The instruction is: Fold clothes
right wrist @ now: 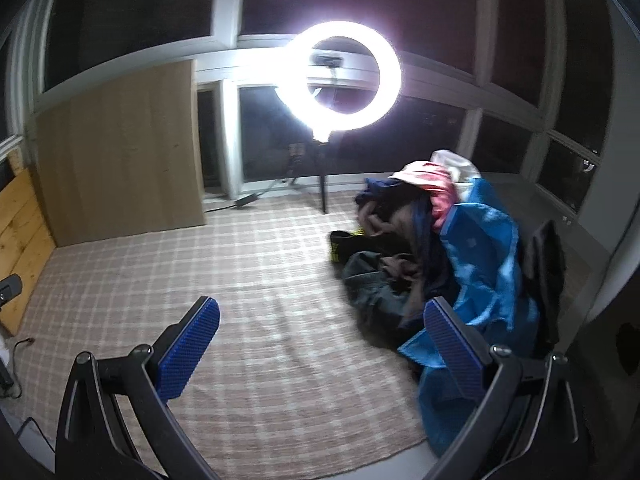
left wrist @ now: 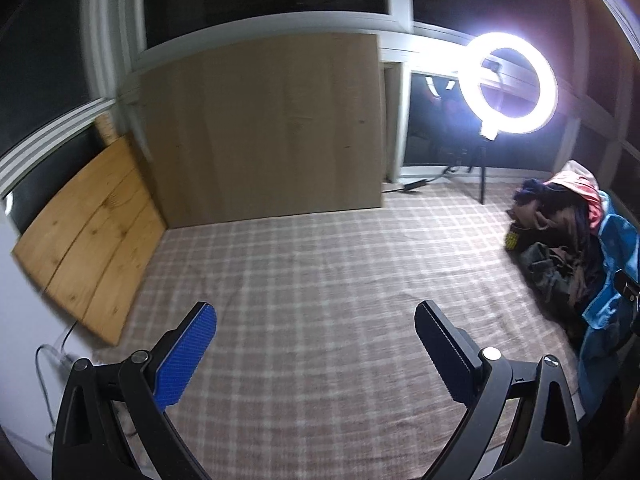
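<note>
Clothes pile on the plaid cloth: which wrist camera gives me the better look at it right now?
The right wrist view. There the clothes pile sits nearer the middle, with the blue bag beside it and the pink piece on top clear. The left wrist view shows the same pile squeezed against the right edge, distorted and partly cut off.

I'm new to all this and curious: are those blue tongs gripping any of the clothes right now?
No. Both the left tongs and the right tongs are open and empty above the checked blanket. The clothes pile lies untouched.
</note>
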{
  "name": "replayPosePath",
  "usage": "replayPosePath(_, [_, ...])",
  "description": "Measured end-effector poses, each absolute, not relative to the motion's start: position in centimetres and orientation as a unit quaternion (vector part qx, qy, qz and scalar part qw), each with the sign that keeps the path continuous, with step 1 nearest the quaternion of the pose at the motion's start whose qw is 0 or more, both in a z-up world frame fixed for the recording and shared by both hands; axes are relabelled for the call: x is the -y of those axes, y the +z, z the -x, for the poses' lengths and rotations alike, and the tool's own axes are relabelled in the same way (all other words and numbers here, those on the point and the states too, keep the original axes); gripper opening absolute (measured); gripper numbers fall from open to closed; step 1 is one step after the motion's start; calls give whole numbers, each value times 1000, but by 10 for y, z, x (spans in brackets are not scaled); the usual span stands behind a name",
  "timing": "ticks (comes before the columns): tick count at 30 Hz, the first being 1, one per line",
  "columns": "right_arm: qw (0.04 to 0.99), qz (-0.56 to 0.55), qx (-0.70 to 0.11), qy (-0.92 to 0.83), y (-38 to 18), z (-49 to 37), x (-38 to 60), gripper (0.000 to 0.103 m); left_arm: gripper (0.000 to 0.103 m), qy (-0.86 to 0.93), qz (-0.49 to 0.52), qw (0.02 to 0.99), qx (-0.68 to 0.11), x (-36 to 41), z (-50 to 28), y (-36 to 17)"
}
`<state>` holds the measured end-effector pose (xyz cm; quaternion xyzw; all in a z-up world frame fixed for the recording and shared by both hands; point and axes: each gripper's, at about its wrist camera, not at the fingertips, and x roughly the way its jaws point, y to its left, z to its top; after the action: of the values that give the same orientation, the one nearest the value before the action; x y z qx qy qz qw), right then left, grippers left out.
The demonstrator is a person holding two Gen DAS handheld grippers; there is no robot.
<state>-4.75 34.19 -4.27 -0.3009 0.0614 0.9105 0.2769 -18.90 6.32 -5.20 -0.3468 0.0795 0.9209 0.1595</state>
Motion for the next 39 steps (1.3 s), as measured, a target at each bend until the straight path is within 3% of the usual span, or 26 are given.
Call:
replayPosePath(11, [361, 294, -110, 878, -40, -17, -443, 103, 100, 916, 309, 229, -109, -131, 194, -27])
replayPosePath(20, [431, 278, -121, 850, -38, -66, -560, 103, 101, 911, 290, 252, -151, -230, 183, -13])
replayPosePath(29, [384, 306, -125, 863, -59, -64, -671, 103, 101, 897, 321, 273, -131, -352, 172, -10])
replayPosePath(39, [282, 343, -224, 868, -102, -43, -738, 103, 101, 888, 337, 267, -166, -432, 157, -25])
